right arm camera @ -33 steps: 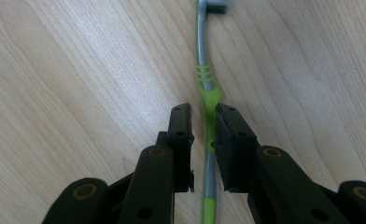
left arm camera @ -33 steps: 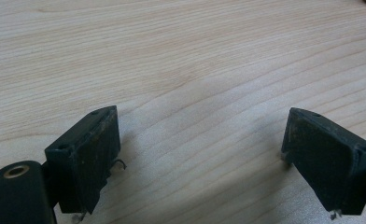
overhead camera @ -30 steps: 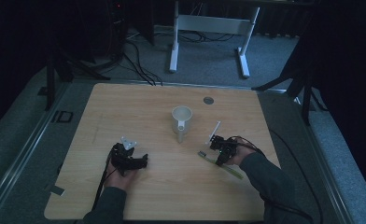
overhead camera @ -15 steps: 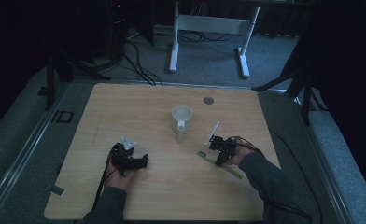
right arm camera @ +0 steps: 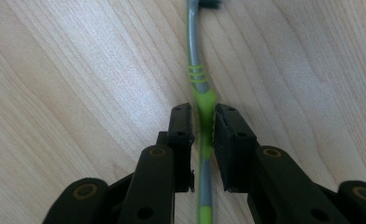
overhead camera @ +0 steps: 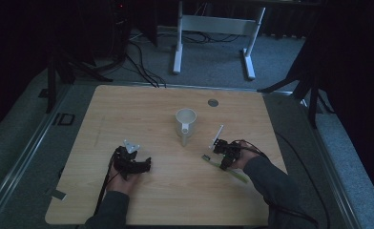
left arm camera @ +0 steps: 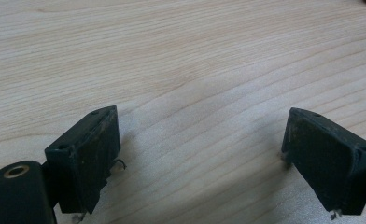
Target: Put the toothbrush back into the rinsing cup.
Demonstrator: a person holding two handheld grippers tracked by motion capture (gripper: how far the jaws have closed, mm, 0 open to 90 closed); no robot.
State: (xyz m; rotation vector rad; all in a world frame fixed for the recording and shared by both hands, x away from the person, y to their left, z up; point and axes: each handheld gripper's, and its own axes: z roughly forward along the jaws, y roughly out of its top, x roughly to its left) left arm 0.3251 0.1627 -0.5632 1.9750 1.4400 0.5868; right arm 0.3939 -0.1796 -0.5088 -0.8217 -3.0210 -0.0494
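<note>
A green and grey toothbrush (right arm camera: 197, 70) lies flat on the wooden table (overhead camera: 142, 109), its head pointing away from my right gripper (right arm camera: 202, 109). The two black jaws close on the green part of the handle, one at each side. In the high view the toothbrush (overhead camera: 237, 175) lies at the table's right front, under my right gripper (overhead camera: 222, 163). My left gripper (left arm camera: 200, 140) stands wide open just above bare wood with nothing between its jaws. From above, that left gripper (overhead camera: 144, 164) sits at the left front. A white mug (overhead camera: 185, 119) stands upright at the table's middle.
A small dark round disc (overhead camera: 213, 102) is set into the table behind the mug. A thin white strip (overhead camera: 217, 134) sticks up just beyond the right gripper. Off the far edge stand a white frame (overhead camera: 213, 28) and cables on the floor.
</note>
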